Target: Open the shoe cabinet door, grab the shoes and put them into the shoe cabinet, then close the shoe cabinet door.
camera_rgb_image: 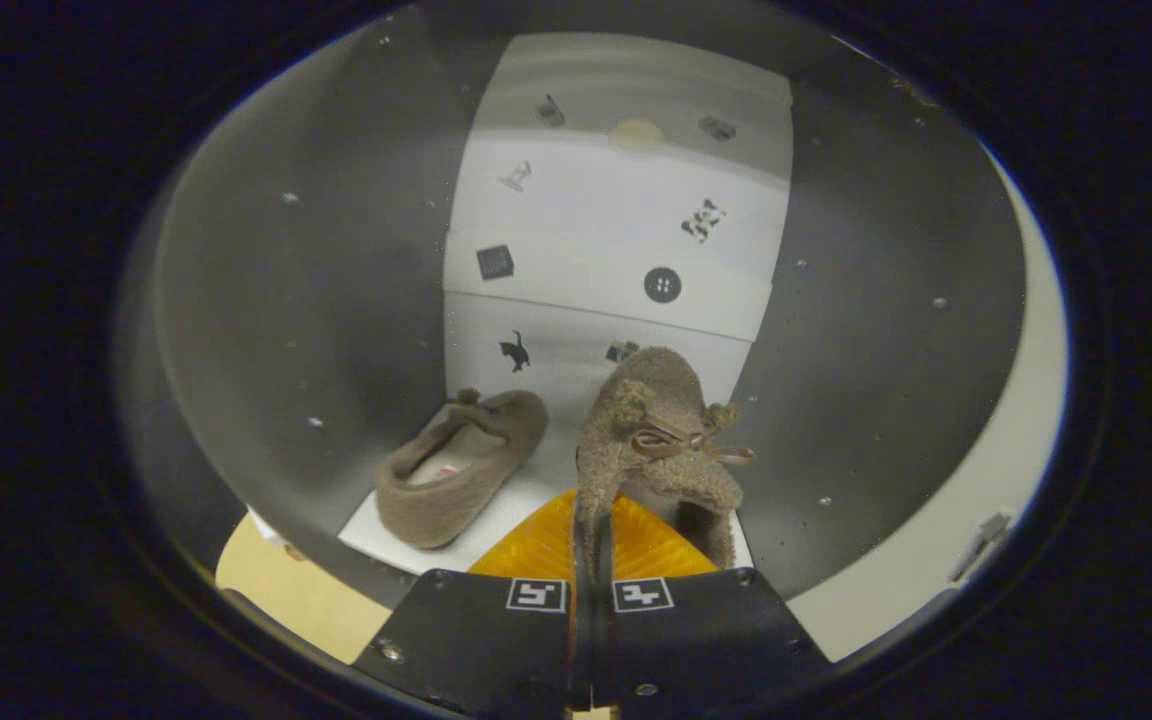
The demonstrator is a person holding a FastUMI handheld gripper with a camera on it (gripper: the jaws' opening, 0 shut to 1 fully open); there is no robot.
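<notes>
**Second shoe held inside the cabinet**

My claw is nearly closed, both fingers pinching the heel rim of a brown fuzzy shoe. It hangs tilted up from my fingertips, toe pointing into the shoe cabinet, its ribbon bow facing me. The other shoe lies on the white cabinet floor, ahead and left of my fingers, apart from the held one. The back panel beyond carries small stickers, a cat among them.
</notes>
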